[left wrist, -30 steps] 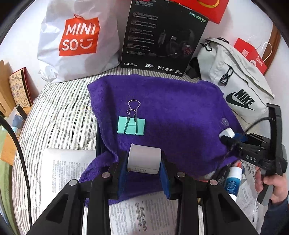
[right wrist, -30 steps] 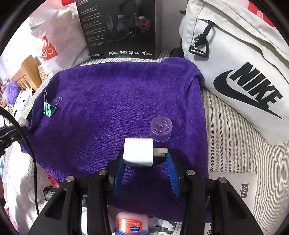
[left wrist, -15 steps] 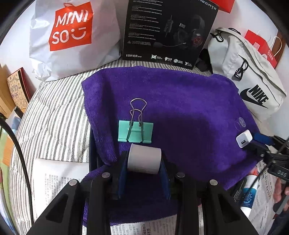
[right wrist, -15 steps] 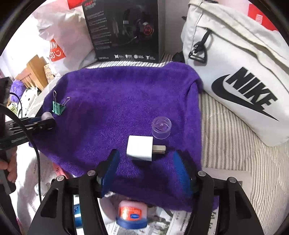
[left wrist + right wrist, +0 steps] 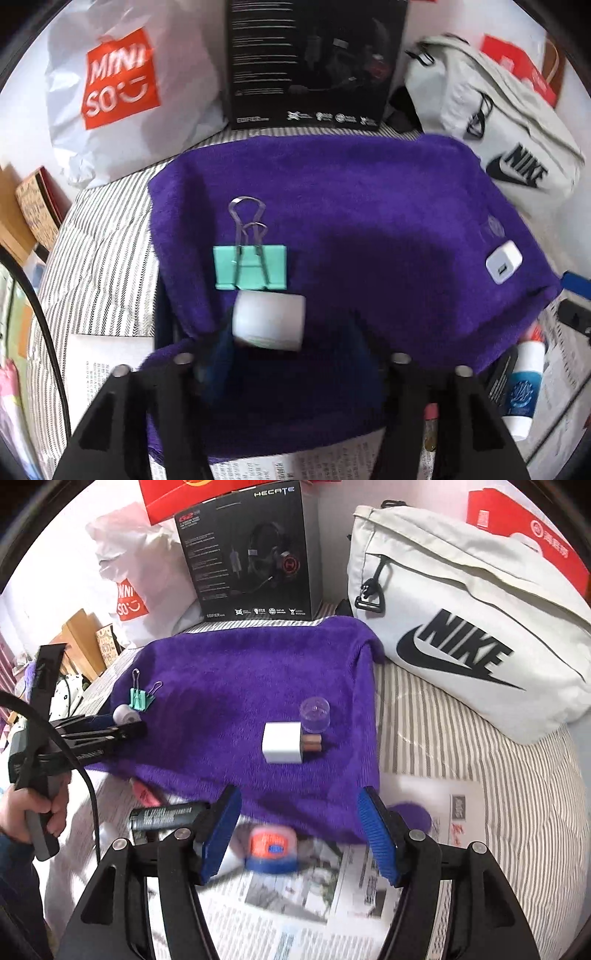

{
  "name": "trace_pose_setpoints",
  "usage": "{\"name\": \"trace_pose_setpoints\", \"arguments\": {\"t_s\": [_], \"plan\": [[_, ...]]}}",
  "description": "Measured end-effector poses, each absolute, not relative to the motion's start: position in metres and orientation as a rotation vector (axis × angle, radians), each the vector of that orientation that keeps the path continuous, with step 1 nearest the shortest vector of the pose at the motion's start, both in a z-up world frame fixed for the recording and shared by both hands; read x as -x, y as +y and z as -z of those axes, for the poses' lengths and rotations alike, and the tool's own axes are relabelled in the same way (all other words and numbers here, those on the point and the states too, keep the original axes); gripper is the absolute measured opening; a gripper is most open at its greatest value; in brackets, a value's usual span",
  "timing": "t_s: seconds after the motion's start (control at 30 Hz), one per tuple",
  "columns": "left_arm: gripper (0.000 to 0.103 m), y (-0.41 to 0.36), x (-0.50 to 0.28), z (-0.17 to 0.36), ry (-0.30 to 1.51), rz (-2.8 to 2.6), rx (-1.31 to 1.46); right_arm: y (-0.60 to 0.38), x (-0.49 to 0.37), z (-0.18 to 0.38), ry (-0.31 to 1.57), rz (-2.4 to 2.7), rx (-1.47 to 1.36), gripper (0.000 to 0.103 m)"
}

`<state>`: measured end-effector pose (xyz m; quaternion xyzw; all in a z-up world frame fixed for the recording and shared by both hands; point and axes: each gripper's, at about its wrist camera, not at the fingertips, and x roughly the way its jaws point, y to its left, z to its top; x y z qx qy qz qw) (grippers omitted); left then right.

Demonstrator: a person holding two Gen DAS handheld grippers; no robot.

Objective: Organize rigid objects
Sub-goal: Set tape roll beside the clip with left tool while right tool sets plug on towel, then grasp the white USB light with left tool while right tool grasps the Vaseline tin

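Letting go, the left tongs (image 5: 286, 343) have just been opening around the white roll (image 5: 269, 320) beside the green clip (image 5: 250, 267) low on the purple towel (image 5: 369, 221), while the right tongs (image 5: 299, 834) hang spread and empty below the white charger (image 5: 282, 743), so small things gather there.

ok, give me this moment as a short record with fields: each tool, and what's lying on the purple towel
left tool: jaws just opened, white roll lies between them, no longer pinched
right tool: open, empty, pulled back over the newspaper
purple towel: holds four items
teal binder clip: just beyond the white roll
white charger: lying on its side, prongs toward the clear cap
clear cap: beside the charger
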<state>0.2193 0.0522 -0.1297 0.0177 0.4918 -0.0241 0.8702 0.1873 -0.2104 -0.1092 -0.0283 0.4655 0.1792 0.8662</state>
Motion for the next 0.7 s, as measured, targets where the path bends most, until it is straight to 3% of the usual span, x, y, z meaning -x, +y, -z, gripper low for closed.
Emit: {"name": "trace_pose_setpoints", "arguments": {"t_s": [0.7], "plan": [[0.062,0.044,-0.117,0.087,0.934,0.186,-0.009,-0.231,-0.122,0.106,0.978,-0.347,-0.050,0.065]]}}
